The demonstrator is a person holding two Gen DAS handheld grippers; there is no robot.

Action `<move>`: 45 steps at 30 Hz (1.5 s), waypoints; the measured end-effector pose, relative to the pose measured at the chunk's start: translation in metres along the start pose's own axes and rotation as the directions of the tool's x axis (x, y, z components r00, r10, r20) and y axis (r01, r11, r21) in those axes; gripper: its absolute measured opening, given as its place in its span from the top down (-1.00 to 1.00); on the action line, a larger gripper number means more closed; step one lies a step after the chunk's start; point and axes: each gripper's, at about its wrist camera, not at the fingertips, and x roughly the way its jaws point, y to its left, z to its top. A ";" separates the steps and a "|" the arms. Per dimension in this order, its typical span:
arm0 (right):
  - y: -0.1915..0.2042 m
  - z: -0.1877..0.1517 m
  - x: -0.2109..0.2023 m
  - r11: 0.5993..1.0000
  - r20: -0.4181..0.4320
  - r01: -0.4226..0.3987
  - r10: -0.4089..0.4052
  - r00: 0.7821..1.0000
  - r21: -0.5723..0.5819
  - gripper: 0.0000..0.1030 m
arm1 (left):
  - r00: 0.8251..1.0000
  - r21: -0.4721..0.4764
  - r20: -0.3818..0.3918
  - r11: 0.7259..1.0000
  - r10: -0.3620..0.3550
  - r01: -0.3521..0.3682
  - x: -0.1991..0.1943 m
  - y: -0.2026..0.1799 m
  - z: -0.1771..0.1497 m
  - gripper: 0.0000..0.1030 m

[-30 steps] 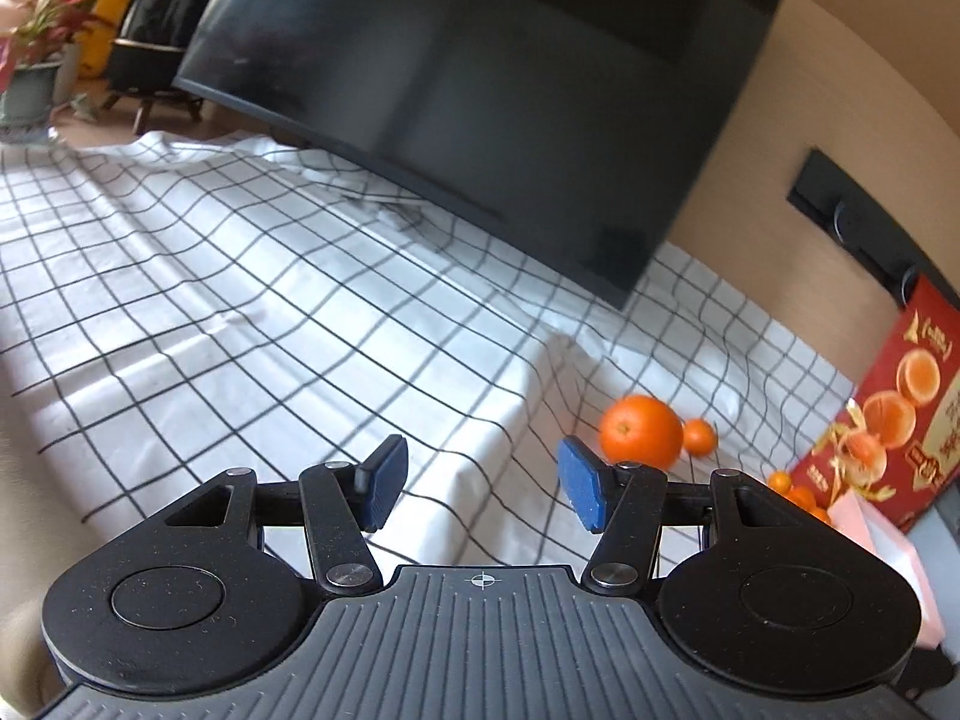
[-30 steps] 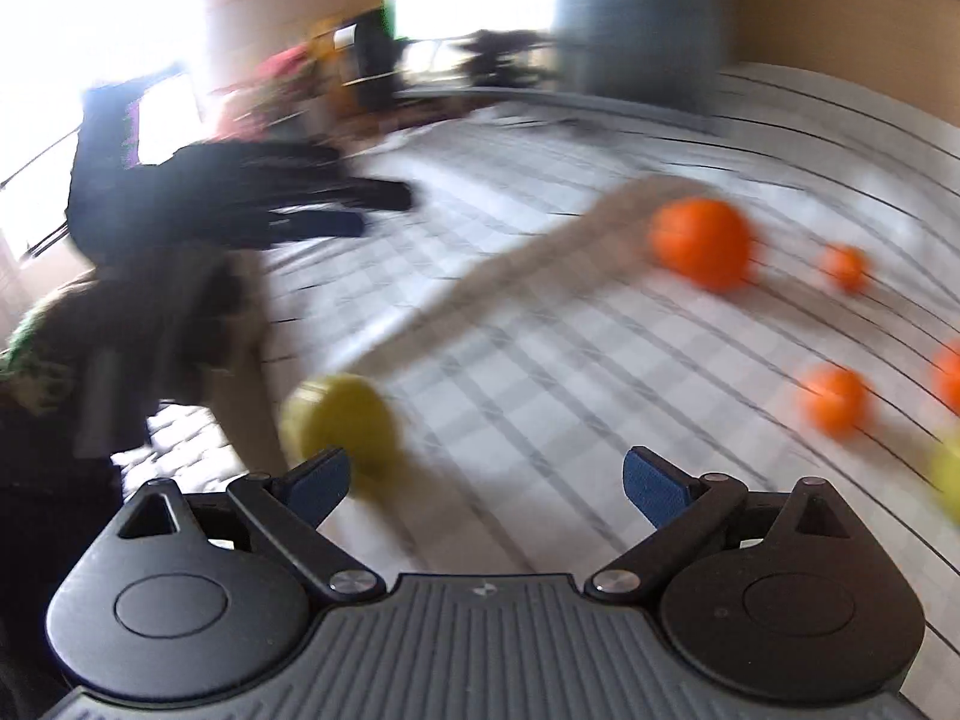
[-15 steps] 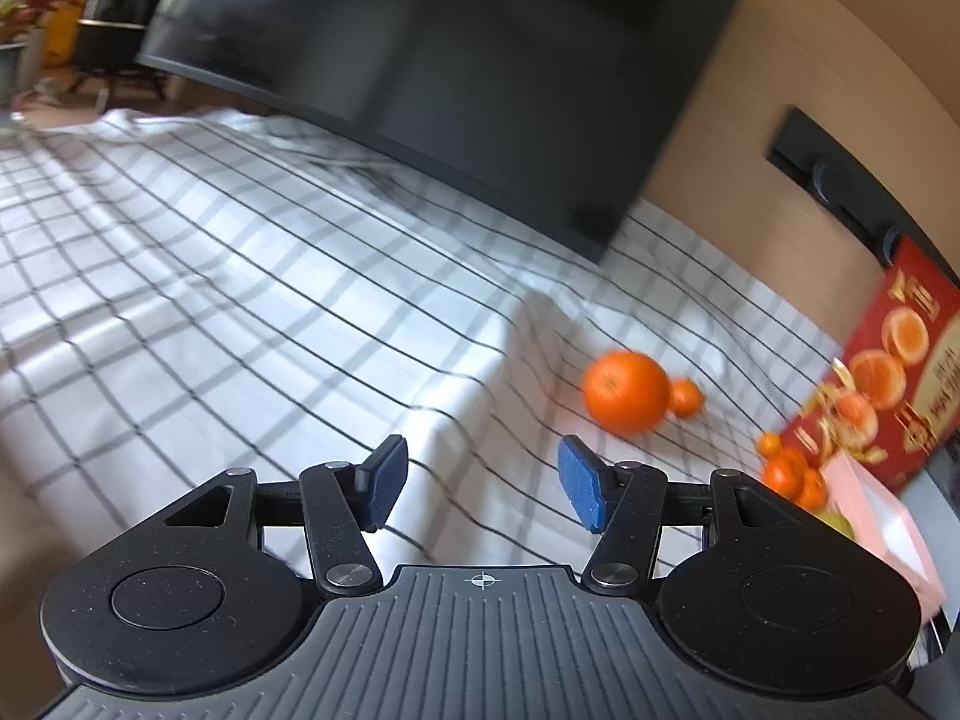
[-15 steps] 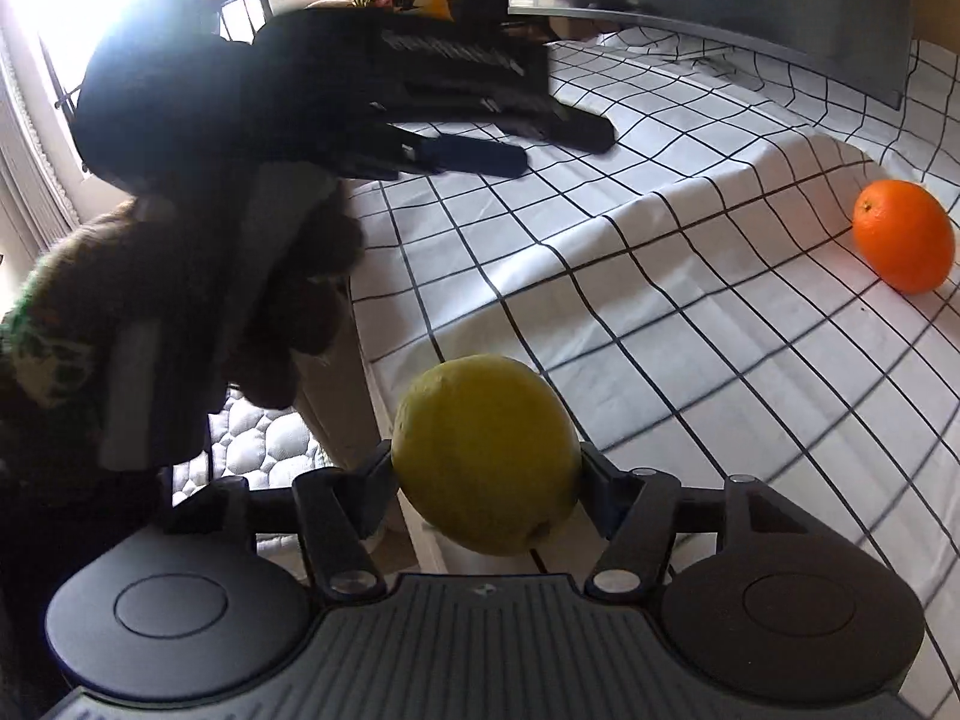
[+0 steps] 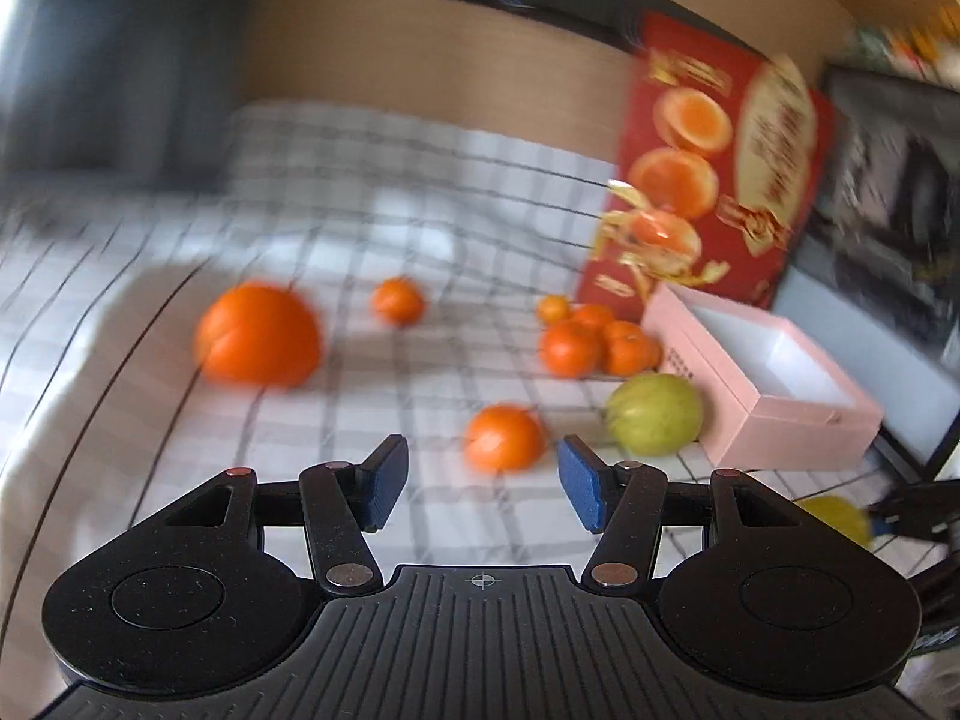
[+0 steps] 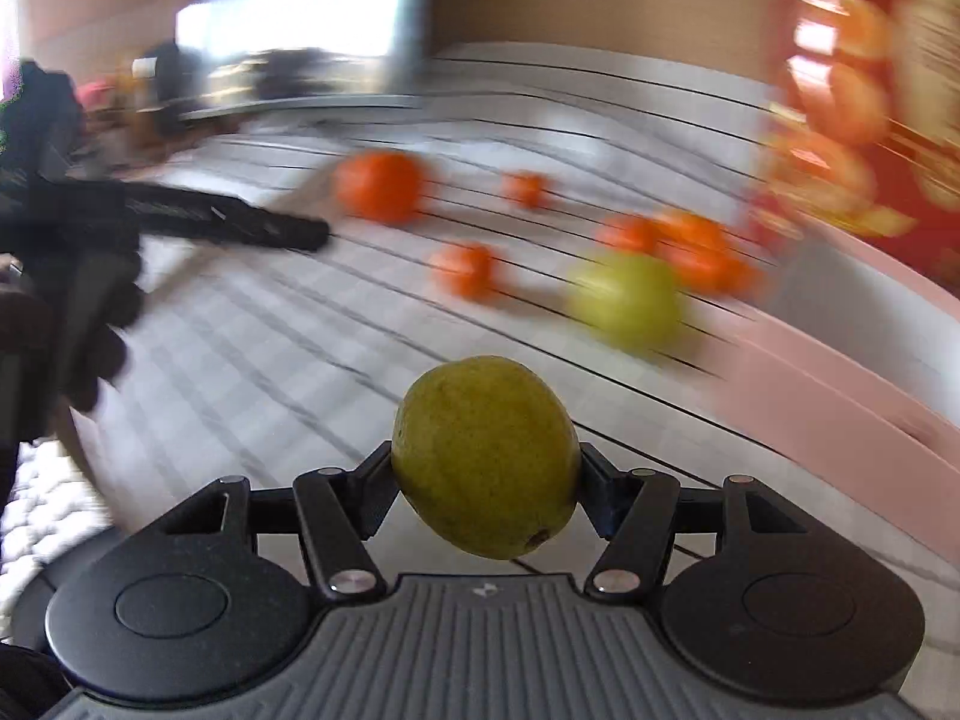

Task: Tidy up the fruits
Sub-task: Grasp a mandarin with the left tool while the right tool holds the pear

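Holding one round yellow-green pear [image 6: 486, 456] tight in the right gripper [image 6: 486, 480], up off the checked white cloth [image 6: 252, 360]; left gripper [image 5: 480, 483] wide open, nothing in it. Farther out, still loose on the cloth: a small orange mandarin [image 5: 504, 437], a second green pear [image 5: 654, 414], a big orange [image 5: 258, 333], a mandarin pile [image 5: 600, 342]. Pink open box [image 5: 798, 414] showing nothing inside, so most sorting looks left.

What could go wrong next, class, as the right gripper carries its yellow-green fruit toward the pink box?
1. The right gripper clamps the round yellow-green fruit only at its sides; it might slip out.
2. A green fruit lies against the pink box, so a low approach could knock it.
3. The open left gripper hovers near a small orange and could set it rolling.
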 end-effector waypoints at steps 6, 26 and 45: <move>-0.056 -0.024 -0.010 0.979 -0.031 0.147 -0.144 0.989 0.139 -0.21 | 0.993 0.233 -0.035 0.967 0.113 -0.102 0.051 -0.045 0.010 -0.18; -0.075 -0.034 -0.006 0.970 0.017 0.138 -0.144 0.989 0.202 -0.51 | 0.992 0.061 -0.119 0.998 0.038 -0.031 0.071 -0.022 0.001 0.06; -0.087 -0.037 -0.007 0.942 0.009 0.165 -0.175 0.984 0.292 -0.74 | 0.946 0.029 -0.134 0.953 -0.294 0.300 0.040 -0.118 -0.054 0.06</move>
